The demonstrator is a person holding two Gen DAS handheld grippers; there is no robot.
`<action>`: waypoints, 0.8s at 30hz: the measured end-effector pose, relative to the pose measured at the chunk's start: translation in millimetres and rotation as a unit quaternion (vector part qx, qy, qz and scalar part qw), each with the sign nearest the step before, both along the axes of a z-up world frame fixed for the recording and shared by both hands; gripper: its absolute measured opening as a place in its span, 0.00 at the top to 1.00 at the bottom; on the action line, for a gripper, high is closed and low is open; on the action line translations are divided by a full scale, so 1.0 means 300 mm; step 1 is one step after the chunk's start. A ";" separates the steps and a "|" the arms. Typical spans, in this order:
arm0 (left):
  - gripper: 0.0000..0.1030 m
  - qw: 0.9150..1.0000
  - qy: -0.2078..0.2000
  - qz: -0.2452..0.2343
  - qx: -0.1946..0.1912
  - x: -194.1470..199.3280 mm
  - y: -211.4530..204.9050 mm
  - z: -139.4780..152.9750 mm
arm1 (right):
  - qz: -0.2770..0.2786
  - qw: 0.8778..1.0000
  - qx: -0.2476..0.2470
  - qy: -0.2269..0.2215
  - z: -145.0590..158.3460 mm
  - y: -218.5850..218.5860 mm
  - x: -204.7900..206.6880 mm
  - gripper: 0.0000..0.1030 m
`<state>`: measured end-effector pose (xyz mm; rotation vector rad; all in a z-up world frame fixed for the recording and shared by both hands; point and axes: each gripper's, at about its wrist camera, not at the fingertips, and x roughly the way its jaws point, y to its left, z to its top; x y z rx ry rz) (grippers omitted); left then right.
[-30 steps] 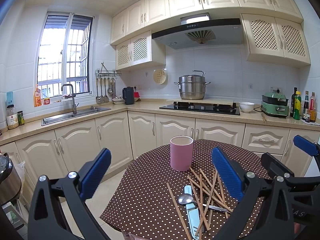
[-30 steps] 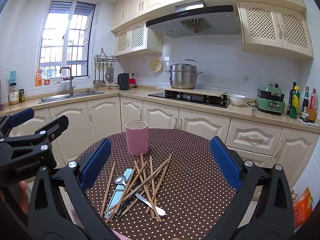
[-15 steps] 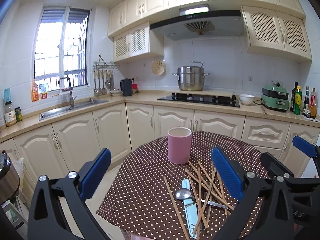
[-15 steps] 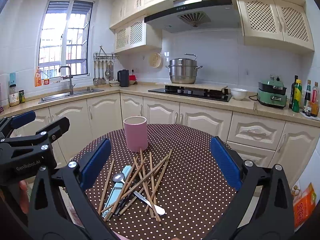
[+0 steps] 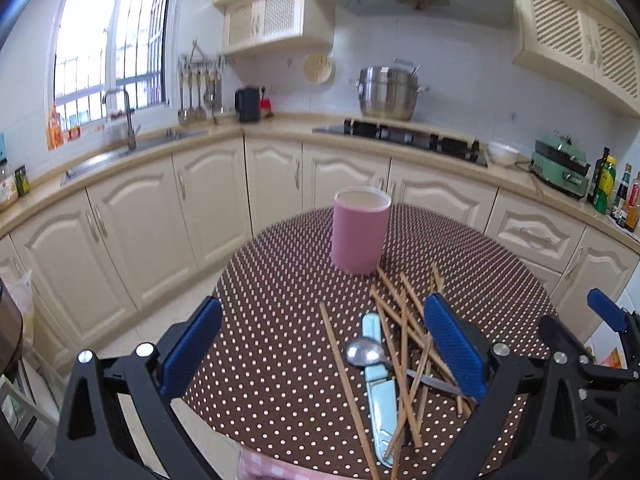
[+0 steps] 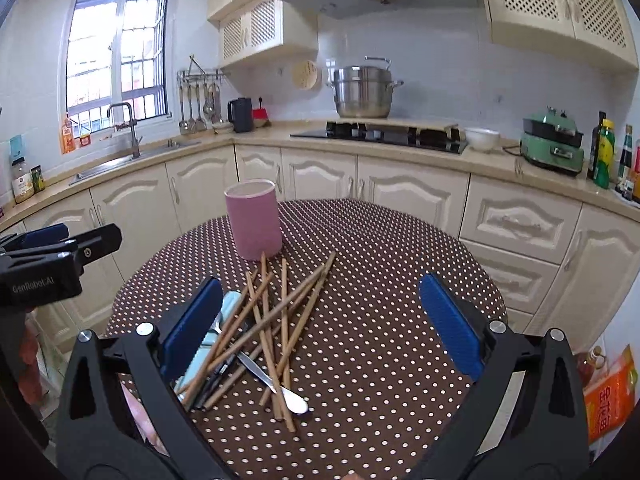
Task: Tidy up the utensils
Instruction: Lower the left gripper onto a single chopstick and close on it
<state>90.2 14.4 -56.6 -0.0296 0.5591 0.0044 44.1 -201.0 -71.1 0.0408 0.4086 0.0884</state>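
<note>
Both the left gripper point(image 5: 322, 344) and right gripper point(image 6: 320, 328) gape wide and empty, chopsticks point(image 6: 276, 320) between the right's fingers, pink cup point(image 6: 253, 220) beyond.

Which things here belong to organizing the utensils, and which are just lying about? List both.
For the job: pink cup, wooden chopsticks, spoon, light blue knife.

Lying about: steel pot, black kettle, white bowl, green cooker, bottles.

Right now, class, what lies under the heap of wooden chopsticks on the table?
Under the chopsticks lie a pale blue case and a metal spoon, each partly showing on the dotted table. Dark utensils beneath are mostly covered and cannot be identified.
</note>
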 end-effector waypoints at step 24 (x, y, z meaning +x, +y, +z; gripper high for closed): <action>0.24 0.979 0.186 -0.060 -0.065 0.227 0.088 -0.215 | 0.014 0.993 0.007 0.119 -0.145 -0.107 0.188 0.06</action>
